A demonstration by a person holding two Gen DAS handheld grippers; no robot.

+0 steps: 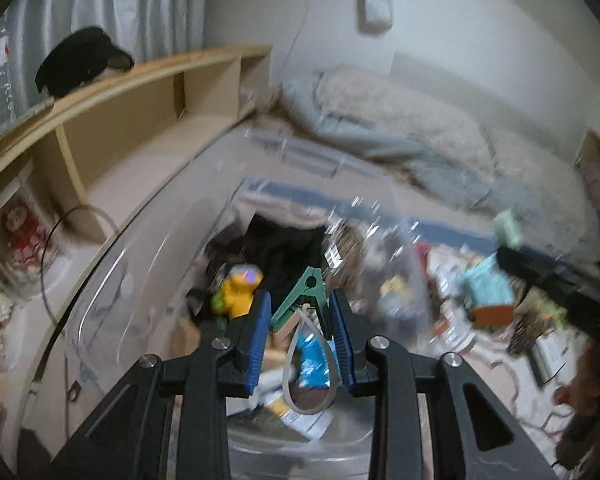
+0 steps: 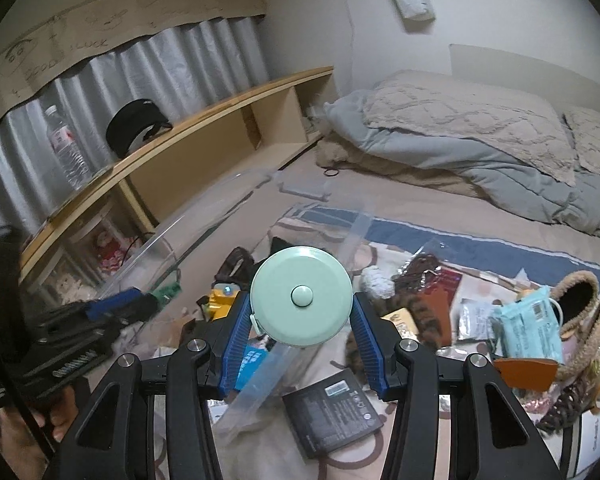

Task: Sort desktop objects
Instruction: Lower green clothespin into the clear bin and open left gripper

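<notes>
My left gripper (image 1: pixel 300 312) is shut on a green plastic clip (image 1: pixel 304 300) with a white cord loop (image 1: pixel 308 372) hanging from it, held above a clear plastic bin (image 1: pixel 148 280). The view is blurred. My right gripper (image 2: pixel 300 316) is shut on a round mint-green tape measure (image 2: pixel 301 298), held above a clutter of small objects. The left gripper (image 2: pixel 120 304) also shows at the left of the right wrist view, by the bin (image 2: pixel 204 216). The right gripper (image 1: pixel 512 256) shows at the right of the left wrist view.
A yellow toy (image 1: pixel 240 292) and a black cloth (image 1: pixel 284 244) lie under the bin. A dark power bank (image 2: pixel 332 412), a light-blue packet (image 2: pixel 528 328), a fuzzy slipper (image 2: pixel 580 308) and cords lie on the rug. A wooden shelf (image 2: pixel 204 136) stands left; bedding (image 2: pixel 460 136) behind.
</notes>
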